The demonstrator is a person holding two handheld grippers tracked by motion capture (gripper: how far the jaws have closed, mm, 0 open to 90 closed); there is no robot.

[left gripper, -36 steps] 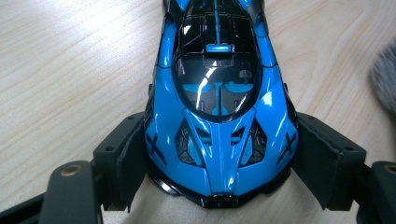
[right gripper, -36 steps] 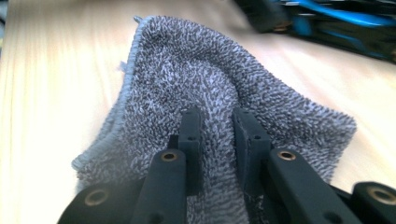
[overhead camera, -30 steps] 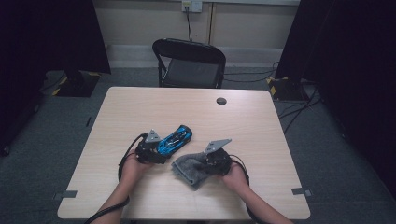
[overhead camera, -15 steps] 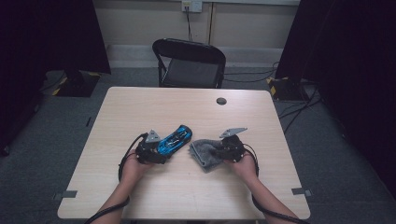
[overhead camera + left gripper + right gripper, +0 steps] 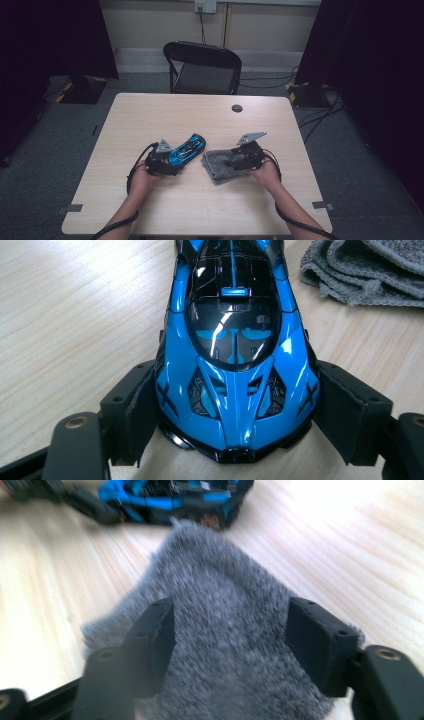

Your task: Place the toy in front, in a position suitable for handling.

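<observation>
My left gripper (image 5: 172,160) is shut on the nose of a glossy blue and black toy car (image 5: 187,148), which rests on the table left of centre. In the left gripper view the two pads press the car (image 5: 235,355) on both flanks. To its right lies a folded grey cloth (image 5: 217,167). My right gripper (image 5: 235,161) sits over the cloth's right part. Its jaws have just been opening, and they stand apart with the cloth (image 5: 225,575) lying between them, not pinched. Beyond the cloth, the right gripper view shows the car's tail (image 5: 170,495), blurred.
The light wooden table (image 5: 150,115) has bare room behind and in front of the hands. A small black round cap (image 5: 237,108) sits near its far edge. A black chair (image 5: 202,67) stands behind the table. A corner of the cloth (image 5: 365,270) lies close to the car.
My right gripper moved right and a little farther from the person, dragging the grey cloth along. Its jaws then opened and let go of the cloth. The left gripper and car stayed put.
</observation>
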